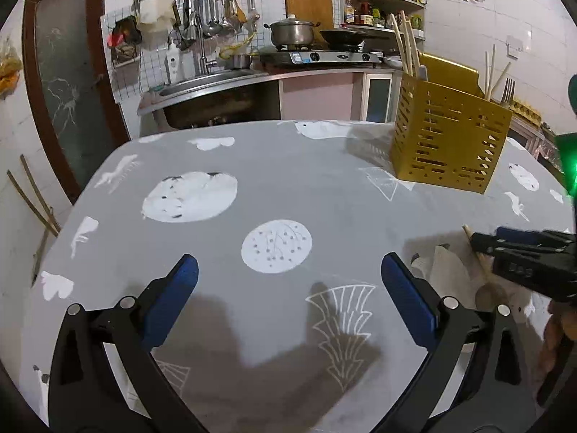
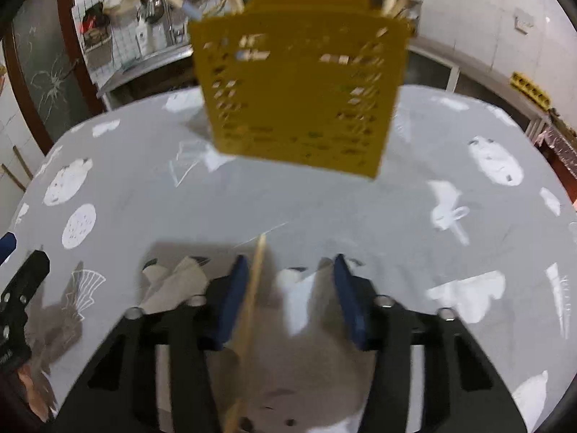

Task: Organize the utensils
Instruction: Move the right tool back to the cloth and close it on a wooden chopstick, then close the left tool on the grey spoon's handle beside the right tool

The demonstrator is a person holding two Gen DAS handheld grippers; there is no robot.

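The grey patterned table (image 1: 288,187) takes up most of the view, with the yellow utensil caddy (image 1: 447,144) parked at 1 o'clock from the left gripper (image 1: 288,299), already holding chopsticks and a fork (probably the drop-off spot). Left gripper's jaws are wide apart over bare cloth. The right gripper (image 2: 290,296) straddles a loose chopstick (image 2: 252,288) at 12 o'clock, jaws part-closed, one pad seemingly touching it, not clamped.

Both grippers, left gripper (image 1: 288,270) and right gripper (image 2: 291,267), are built of black linkage arms, silver rivets, blue pads.
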